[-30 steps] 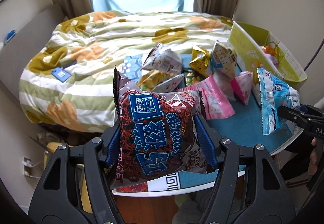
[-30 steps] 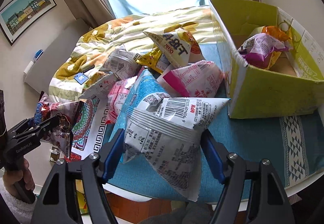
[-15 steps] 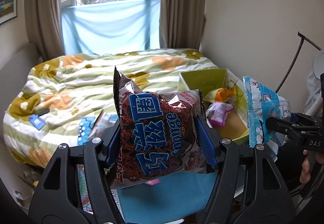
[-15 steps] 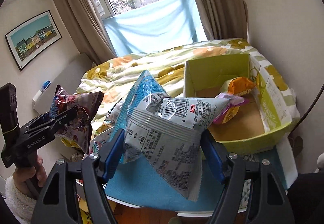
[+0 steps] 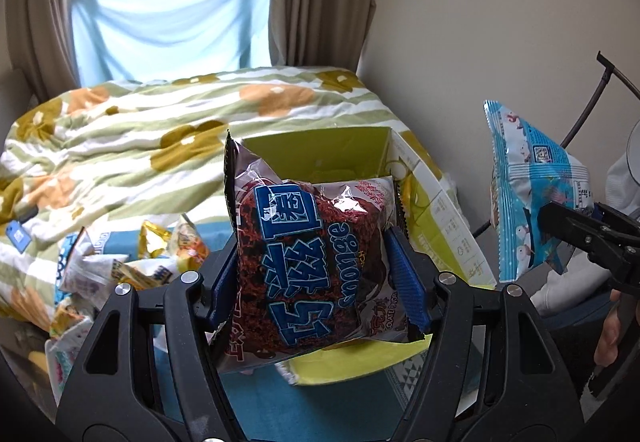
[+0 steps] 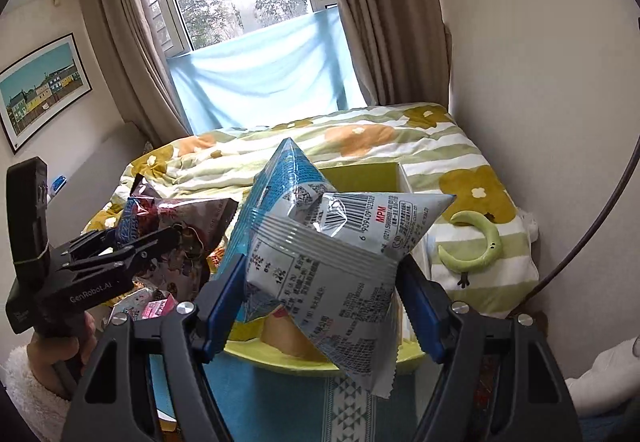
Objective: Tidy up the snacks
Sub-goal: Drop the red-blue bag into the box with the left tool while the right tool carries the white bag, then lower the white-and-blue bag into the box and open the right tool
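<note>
My left gripper (image 5: 316,274) is shut on a red-brown sponge cake bag with blue lettering (image 5: 308,266), held in the air in front of the yellow-green cardboard box (image 5: 440,226). My right gripper (image 6: 320,294) is shut on a blue and silver snack bag (image 6: 332,262), raised over the same box (image 6: 360,178). In the right wrist view the left gripper (image 6: 120,246) and its bag (image 6: 180,218) appear at the left. The left wrist view has the right gripper (image 5: 576,234) with the blue bag (image 5: 528,186) at the right.
Several loose snack bags (image 5: 132,262) lie on the blue tablecloth (image 5: 320,402) at the left. A bed with a flowered quilt (image 5: 160,130) stands behind the table. A green crescent toy (image 6: 476,250) rests on the quilt right of the box. A person's hand (image 6: 60,350) holds the left handle.
Both grippers have risen and swung right from the snack pile toward the box, each still holding its bag. The box now lies directly behind both bags.
</note>
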A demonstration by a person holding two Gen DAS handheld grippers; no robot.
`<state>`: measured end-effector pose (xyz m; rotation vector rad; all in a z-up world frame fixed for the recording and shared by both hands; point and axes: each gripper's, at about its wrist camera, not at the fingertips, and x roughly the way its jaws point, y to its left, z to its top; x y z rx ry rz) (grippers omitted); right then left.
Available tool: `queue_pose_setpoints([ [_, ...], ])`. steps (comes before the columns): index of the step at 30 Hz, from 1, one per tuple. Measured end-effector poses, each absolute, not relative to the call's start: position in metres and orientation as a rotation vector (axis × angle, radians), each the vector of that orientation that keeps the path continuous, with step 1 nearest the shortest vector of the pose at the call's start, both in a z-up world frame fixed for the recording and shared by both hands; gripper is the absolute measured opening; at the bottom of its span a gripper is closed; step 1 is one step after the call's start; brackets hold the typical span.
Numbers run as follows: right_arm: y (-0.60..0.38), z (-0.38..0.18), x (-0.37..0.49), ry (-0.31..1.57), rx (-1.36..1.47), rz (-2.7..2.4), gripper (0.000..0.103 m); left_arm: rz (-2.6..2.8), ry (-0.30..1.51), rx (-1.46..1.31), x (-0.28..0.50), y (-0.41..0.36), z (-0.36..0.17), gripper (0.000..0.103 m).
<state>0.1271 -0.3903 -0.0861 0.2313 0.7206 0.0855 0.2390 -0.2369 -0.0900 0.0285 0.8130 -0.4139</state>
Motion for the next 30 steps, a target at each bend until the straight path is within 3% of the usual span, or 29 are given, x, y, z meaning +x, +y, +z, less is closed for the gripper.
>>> queue_pose_setpoints([
  [3,-0.410,-0.089,0.134,0.735,0.250,0.105,0.070,-0.407,0.832,0.033,0.247,-0.255,-0.105,0.069],
  [4,-0.416,-0.091,0.138,0.741,0.257,0.112,0.070,-0.402,0.829,0.040,0.247,-0.261,-0.109,0.079],
  [5,-0.421,-0.093,0.142,0.750,0.263,0.121,0.070,-0.389,0.837,0.054,0.248,-0.266,-0.113,0.101],
  [15,-0.433,-0.119,0.173,0.833,0.307,0.171,0.070,-0.403,0.960,0.033,0.251,-0.256,-0.143,0.102],
  [30,-0.390,-0.140,0.251,0.930,0.261,0.234,0.072,-0.399,0.927,0.095,0.264,-0.228,-0.127,0.102],
])
